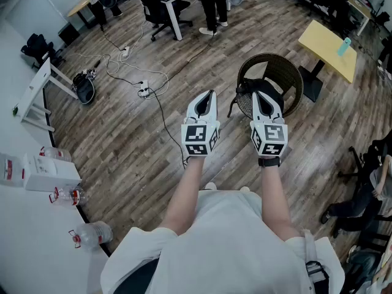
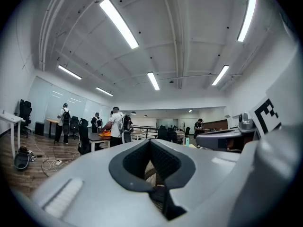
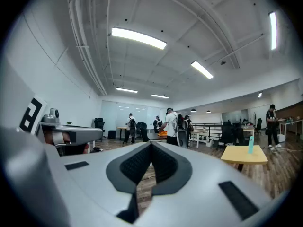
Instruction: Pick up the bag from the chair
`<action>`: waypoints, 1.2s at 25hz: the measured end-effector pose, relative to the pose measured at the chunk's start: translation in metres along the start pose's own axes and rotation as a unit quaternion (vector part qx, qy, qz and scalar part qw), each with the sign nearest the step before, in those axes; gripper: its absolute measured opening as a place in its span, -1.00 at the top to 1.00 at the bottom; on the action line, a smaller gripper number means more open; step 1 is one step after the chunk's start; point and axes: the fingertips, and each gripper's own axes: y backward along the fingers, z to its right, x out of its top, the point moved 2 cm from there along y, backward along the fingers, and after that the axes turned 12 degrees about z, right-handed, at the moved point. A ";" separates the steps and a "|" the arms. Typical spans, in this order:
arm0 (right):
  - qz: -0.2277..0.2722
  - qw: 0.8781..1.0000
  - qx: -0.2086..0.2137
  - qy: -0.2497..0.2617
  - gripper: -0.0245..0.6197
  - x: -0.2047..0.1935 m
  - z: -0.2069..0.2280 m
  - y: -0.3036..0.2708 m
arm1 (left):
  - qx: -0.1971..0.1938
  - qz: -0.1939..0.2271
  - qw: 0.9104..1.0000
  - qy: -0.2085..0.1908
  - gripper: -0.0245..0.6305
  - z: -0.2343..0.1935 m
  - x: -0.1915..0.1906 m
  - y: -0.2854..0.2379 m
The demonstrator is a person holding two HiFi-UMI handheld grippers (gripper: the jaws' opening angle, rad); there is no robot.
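Note:
A round dark wicker chair [image 1: 289, 69] stands on the wood floor ahead and to the right. A black bag [image 1: 244, 90] rests on its seat, with a strap hanging over the near left rim. My right gripper [image 1: 256, 97] is held level in front of the bag and hides much of it. My left gripper [image 1: 211, 95] is level beside it, left of the chair. Both are shut with nothing between the jaws, as the left gripper [image 2: 150, 143] and right gripper [image 3: 151, 145] show in their own views.
A yellow table [image 1: 327, 46] with a teal bottle [image 1: 345, 46] stands right of the chair. White cables and power strips [image 1: 142, 90] trail over the floor to the left. A white counter [image 1: 24, 225] with bottles is near left. People [image 1: 213, 5] and desks are at the far end.

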 end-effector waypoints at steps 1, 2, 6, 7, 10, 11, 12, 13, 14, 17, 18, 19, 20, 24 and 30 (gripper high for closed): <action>0.000 1.000 -0.001 0.000 0.90 -0.001 -0.003 -0.004 | 0.000 0.000 1.000 0.000 0.90 -0.005 0.000 0.001; 0.000 1.000 -0.002 0.001 0.90 -0.002 -0.006 -0.007 | 0.000 0.000 1.000 -0.001 0.90 -0.010 -0.001 0.001; 0.003 1.000 -0.007 0.003 0.90 -0.002 -0.019 -0.020 | 0.004 0.000 1.000 -0.002 0.90 -0.034 0.001 0.007; 0.003 1.000 -0.009 0.003 0.90 -0.003 -0.022 -0.023 | 0.005 0.000 1.000 -0.002 0.89 -0.041 0.002 0.009; 0.006 1.000 -0.019 0.007 0.90 -0.005 -0.028 -0.028 | 0.010 0.001 1.000 -0.007 0.90 -0.058 0.004 0.016; 0.007 1.000 -0.023 0.008 0.90 -0.007 -0.028 -0.030 | 0.010 0.004 1.000 -0.009 0.90 -0.064 0.005 0.016; 0.007 1.000 -0.028 0.008 0.90 -0.008 -0.028 -0.033 | 0.011 0.006 1.000 -0.012 0.90 -0.069 0.005 0.015; 0.006 0.999 -0.033 0.008 0.90 -0.011 -0.027 -0.035 | 0.011 0.007 1.000 -0.013 0.90 -0.074 0.004 0.013; 0.005 0.999 -0.039 0.005 0.90 -0.013 -0.025 -0.036 | 0.012 0.005 1.000 -0.012 0.90 -0.078 0.002 0.012; 0.007 0.999 -0.052 -0.007 0.90 -0.017 -0.017 -0.041 | 0.012 -0.004 1.000 -0.004 0.90 -0.085 -0.006 0.003; 0.009 0.999 -0.053 -0.009 0.90 -0.018 -0.013 -0.045 | 0.012 -0.005 1.000 -0.002 0.90 -0.087 -0.008 -0.002; 0.010 0.999 -0.053 -0.009 0.90 -0.018 -0.009 -0.049 | 0.013 -0.005 1.000 -0.002 0.90 -0.089 -0.010 -0.008; 0.011 0.999 -0.051 -0.008 0.90 -0.020 -0.005 -0.055 | 0.014 -0.006 1.000 -0.002 0.90 -0.091 -0.013 -0.014; 0.004 0.998 -0.056 -0.007 0.90 -0.040 0.027 -0.077 | 0.020 -0.011 1.000 -0.006 0.90 -0.101 -0.032 -0.046; 0.011 0.998 -0.065 -0.005 0.90 -0.050 0.099 -0.138 | 0.009 -0.003 1.000 -0.015 0.90 -0.102 -0.043 -0.141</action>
